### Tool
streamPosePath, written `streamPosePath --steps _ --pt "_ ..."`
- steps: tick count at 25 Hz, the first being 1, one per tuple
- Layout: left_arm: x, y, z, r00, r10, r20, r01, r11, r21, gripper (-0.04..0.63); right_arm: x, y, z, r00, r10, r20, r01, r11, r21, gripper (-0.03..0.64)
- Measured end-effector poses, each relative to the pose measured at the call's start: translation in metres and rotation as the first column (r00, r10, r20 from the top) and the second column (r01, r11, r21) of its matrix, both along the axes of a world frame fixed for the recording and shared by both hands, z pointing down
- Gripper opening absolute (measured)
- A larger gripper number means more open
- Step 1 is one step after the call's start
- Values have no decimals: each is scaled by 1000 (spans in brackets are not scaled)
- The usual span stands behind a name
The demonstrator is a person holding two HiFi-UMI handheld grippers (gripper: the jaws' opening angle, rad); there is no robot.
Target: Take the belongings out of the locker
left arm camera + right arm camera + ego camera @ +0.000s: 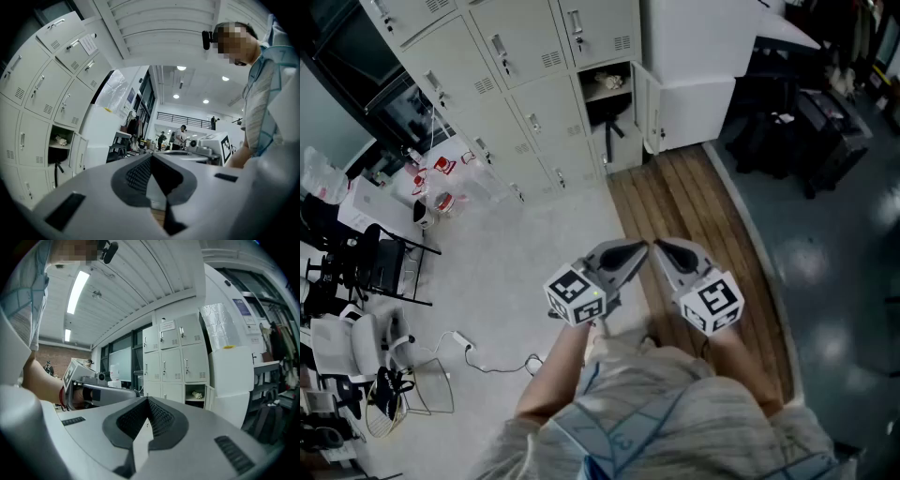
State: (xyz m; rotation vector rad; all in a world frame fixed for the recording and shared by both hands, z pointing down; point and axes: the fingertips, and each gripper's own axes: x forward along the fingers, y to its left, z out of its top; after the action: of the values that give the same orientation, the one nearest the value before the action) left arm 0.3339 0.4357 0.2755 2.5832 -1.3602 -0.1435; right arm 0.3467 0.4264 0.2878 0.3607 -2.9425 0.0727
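Note:
The bank of pale lockers (516, 84) stands ahead, with one compartment open (609, 103) and its door (649, 108) swung right. On its shelf lies a small pale crumpled item (607, 82), also visible as the pale item (60, 139) and the pale item (197, 393). Below the shelf hangs something black with a strap (614, 127). My left gripper (637, 249) (151, 159) and right gripper (662, 247) (147, 401) are held side by side near my body, far from the locker. Both are shut and hold nothing.
A wooden floor strip (694, 234) runs from the lockers toward me. A white pillar (694, 56) flanks the open locker on the right. Dark bags (806, 131) sit far right. Racks with clutter (356, 272) and a floor cable (487, 361) lie left. People (180, 136) stand far off.

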Motion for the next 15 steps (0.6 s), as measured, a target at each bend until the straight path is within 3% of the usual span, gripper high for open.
streamPosePath --steps 15 --pt "-18 13 6 1000 6 16 -6 1000 -4 3 -23 12 0 999 -35 19 35 999 6 -2"
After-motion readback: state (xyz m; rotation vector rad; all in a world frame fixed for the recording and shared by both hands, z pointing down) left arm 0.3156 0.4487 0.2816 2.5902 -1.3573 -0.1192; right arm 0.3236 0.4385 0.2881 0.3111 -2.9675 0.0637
